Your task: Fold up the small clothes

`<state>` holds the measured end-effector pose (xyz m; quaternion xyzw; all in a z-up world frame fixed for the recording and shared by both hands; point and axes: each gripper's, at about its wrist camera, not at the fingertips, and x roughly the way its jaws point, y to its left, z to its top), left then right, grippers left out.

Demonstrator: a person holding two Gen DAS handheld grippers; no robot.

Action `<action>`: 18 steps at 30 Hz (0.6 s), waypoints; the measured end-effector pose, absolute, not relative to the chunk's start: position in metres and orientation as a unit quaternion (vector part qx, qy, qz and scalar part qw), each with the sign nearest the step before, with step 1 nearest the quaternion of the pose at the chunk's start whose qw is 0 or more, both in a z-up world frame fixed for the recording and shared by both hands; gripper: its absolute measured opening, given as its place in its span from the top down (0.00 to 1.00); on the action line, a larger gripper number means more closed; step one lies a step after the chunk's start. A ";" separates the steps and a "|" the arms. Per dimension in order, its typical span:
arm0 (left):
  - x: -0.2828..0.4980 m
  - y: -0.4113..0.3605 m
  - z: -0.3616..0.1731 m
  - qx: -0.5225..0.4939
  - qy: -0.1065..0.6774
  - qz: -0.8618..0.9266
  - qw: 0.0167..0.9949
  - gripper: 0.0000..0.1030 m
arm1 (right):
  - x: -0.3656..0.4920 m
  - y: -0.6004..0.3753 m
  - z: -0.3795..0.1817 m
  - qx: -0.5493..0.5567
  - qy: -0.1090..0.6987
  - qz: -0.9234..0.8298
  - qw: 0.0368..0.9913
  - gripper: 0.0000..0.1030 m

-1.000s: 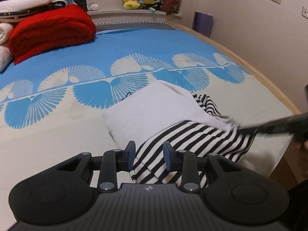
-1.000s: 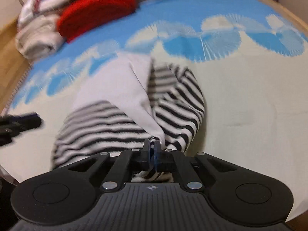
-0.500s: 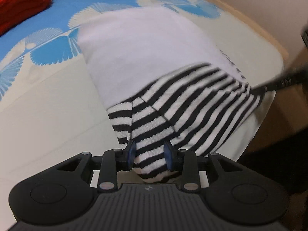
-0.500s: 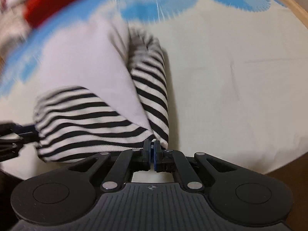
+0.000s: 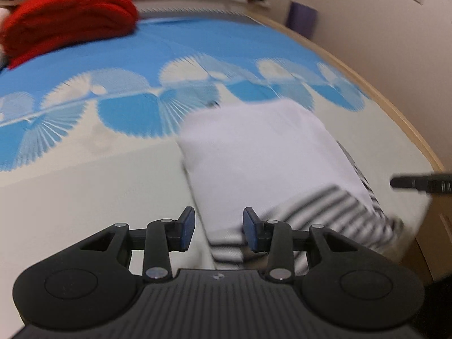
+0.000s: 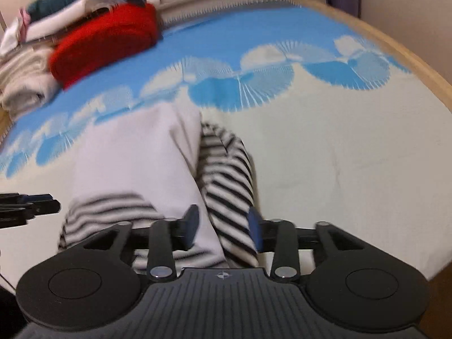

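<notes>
White and black-striped, the small garment lies folded on the bed near its front edge, white panel uppermost, striped band toward me. Both views are smeared by motion blur, so stripe edges and fold lines are hard to read.

My left claw stands open, blue pads apart, nothing between them but the garment's near left corner seen below; I cannot tell whether the pads touch the cloth. My right claw is likewise spread wide, the garment's striped right fold showing through the gap (contact unclear there too).

The garment's nearest hem is cut off behind each claw body.

Left view only: the right claw's fingers poke in from the right edge as a dark bar, just beside the garment; a purple object stands against the wall.

Right view only: the striped sleeve tucked along the white panel's right side, barely a sliver in the left view. The left claw's tip enters at the left edge.

Red blanket sits at the bed's far end, on a pile of pale folded linens.
</notes>
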<state>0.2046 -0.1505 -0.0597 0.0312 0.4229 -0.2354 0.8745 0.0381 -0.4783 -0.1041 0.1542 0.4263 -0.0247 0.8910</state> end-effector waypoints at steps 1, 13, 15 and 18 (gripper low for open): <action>0.211 -0.150 -0.059 0.022 0.419 -0.229 0.878 0.60 | 0.043 -0.477 -0.106 0.150 0.425 -0.021 0.892 0.57; 0.291 -0.129 -0.084 -0.192 0.466 -0.206 0.839 0.39 | 0.132 -0.451 -0.146 0.188 0.443 0.007 0.876 0.51; 0.302 -0.129 -0.095 -0.230 0.485 -0.212 0.817 0.37 | 0.138 -0.449 -0.147 0.196 0.444 0.014 0.874 0.51; 0.316 -0.134 -0.109 -0.264 0.500 -0.208 0.798 0.32 | 0.141 -0.449 -0.144 0.215 0.433 0.040 0.874 0.76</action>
